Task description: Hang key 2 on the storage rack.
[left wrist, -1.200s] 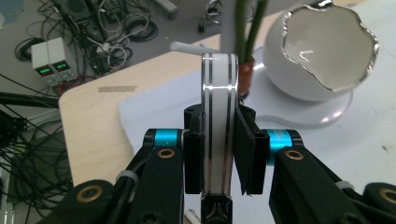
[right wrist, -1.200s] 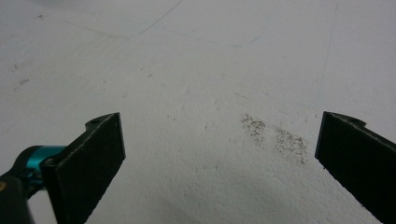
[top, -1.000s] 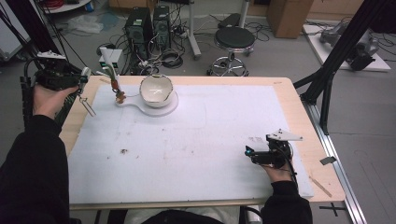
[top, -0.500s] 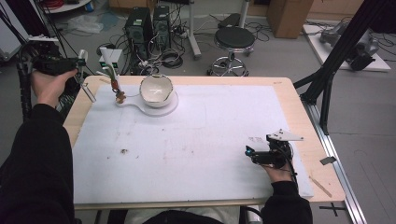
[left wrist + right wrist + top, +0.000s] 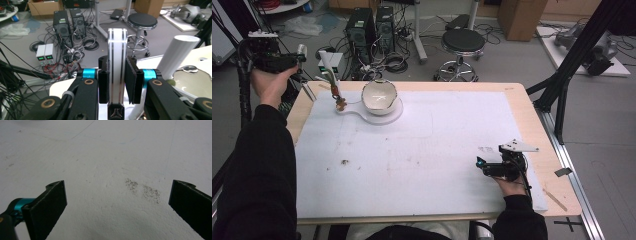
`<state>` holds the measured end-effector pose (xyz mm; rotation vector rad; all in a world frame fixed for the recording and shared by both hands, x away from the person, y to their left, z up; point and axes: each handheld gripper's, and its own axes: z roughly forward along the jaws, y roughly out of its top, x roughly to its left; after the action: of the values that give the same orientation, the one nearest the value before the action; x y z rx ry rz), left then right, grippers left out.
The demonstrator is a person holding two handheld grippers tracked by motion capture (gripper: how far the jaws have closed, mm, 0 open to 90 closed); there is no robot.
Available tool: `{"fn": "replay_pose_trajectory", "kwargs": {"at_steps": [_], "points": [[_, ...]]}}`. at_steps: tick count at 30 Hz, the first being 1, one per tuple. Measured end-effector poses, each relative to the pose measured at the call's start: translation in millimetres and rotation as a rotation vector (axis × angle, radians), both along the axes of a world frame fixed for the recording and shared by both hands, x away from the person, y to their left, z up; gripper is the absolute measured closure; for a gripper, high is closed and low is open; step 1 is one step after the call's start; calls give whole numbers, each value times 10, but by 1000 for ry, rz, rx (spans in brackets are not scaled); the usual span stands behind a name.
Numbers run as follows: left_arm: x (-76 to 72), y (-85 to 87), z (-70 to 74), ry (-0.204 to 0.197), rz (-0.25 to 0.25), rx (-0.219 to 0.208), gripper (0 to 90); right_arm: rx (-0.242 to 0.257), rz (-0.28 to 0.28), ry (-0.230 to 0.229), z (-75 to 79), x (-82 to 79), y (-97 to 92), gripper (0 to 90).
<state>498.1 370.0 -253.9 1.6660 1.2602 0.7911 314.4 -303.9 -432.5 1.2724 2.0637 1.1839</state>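
Observation:
Beyond the table's far left corner, my left gripper is raised in the air. In the left gripper view its jaws press on an upright white flat strip with two dark lines, so the left gripper is shut on it. A white cylinder stands just right of those jaws; I cannot tell whether it joins the strip. A white bowl sits on a white board at the far left of the table. My right gripper rests low on the white mat near the front right, and its jaws stand wide apart with nothing between them.
A brown-tipped tool stands beside the bowl. Dark specks mark the white mat. Behind the table are computer towers, cables, a black stool and a black stand at the right edge.
My left hand has lifted and drawn back from the table's far left edge, taking the white strip with it. The right hand has kept still.

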Motion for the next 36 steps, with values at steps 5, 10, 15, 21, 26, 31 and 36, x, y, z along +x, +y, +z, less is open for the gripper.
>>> {"fn": "replay_pose_trajectory", "kwargs": {"at_steps": [5,10,15,21,26,31,36], "points": [[70,-4,-28,-32,36,12,748,6,-17,0,-4,-31,-44,7],[99,-82,-42,-70,53,18,749,4,-21,0,-8,-40,-55,7],[115,-143,-57,-81,52,20,749,3,-20,2,-5,-49,-51,7],[128,-158,-62,-101,62,12,749,0,-18,7,-19,-38,-50,7],[141,-152,-71,-109,65,-16,749,-12,-25,8,-30,-61,-66,7],[149,-240,-92,-118,45,-9,749,-6,-42,9,-26,-91,-93,7],[148,-279,-104,-106,24,-3,749,-9,-39,16,-33,-96,-93,7]]}}
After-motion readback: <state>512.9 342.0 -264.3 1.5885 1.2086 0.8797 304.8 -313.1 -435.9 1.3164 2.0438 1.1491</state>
